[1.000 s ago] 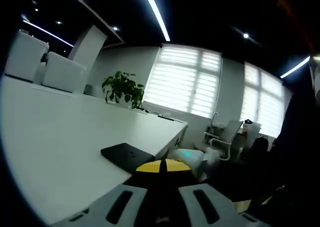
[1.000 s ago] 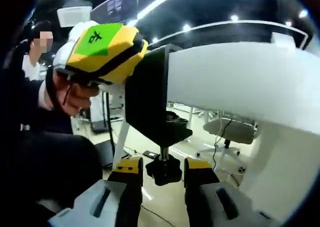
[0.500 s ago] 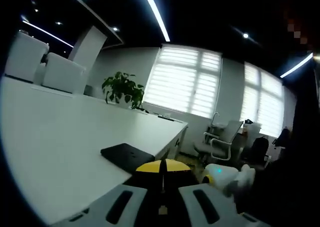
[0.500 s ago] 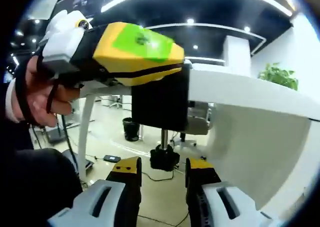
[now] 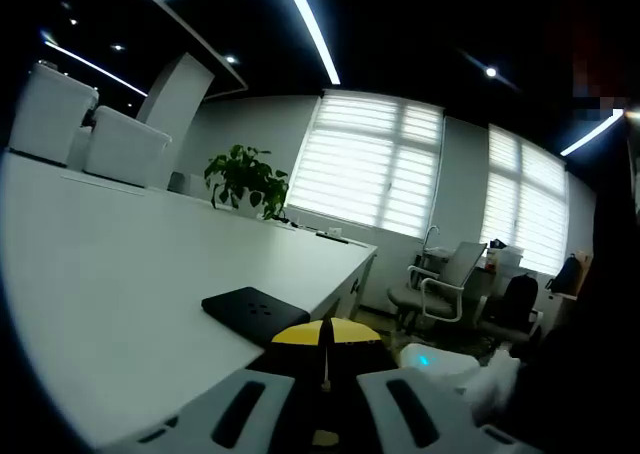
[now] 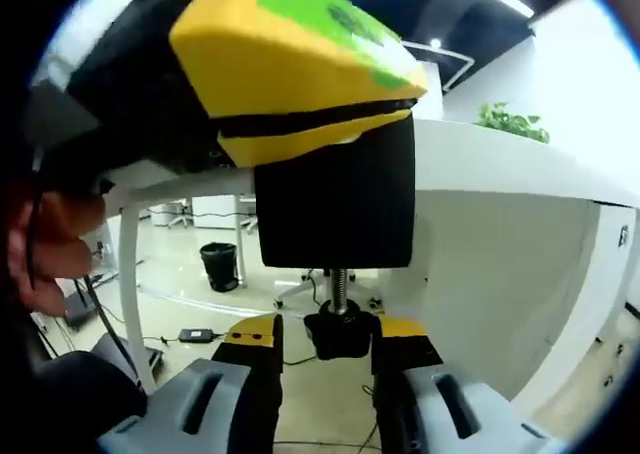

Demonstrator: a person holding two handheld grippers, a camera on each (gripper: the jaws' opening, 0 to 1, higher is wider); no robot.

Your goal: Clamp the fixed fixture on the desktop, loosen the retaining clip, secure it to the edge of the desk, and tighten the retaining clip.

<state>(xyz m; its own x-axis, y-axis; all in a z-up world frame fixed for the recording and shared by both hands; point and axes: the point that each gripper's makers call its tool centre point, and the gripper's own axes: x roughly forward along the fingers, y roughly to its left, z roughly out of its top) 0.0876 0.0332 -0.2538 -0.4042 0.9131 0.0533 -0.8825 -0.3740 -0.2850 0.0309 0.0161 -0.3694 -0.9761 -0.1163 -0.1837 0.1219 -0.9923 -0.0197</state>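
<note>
Right gripper [image 6: 325, 336] jaws flank the black screw knob [image 6: 340, 332] under the black C-shaped clamp fixture [image 6: 335, 204], contact unclear; slip leaves it loose. Left gripper [image 5: 325, 379] clenched on fixture top.

No legible text in either view. Right gripper view: green label [image 6: 335, 12] on top of the yellow body of the left claw [image 6: 300, 74] carries a dark mark, too blurred and foreshortened to read. Left gripper view: no writing, numbers or signs discernible on the counter [image 5: 110, 274] or on the black plate [image 5: 255, 309] lying on it.
</note>
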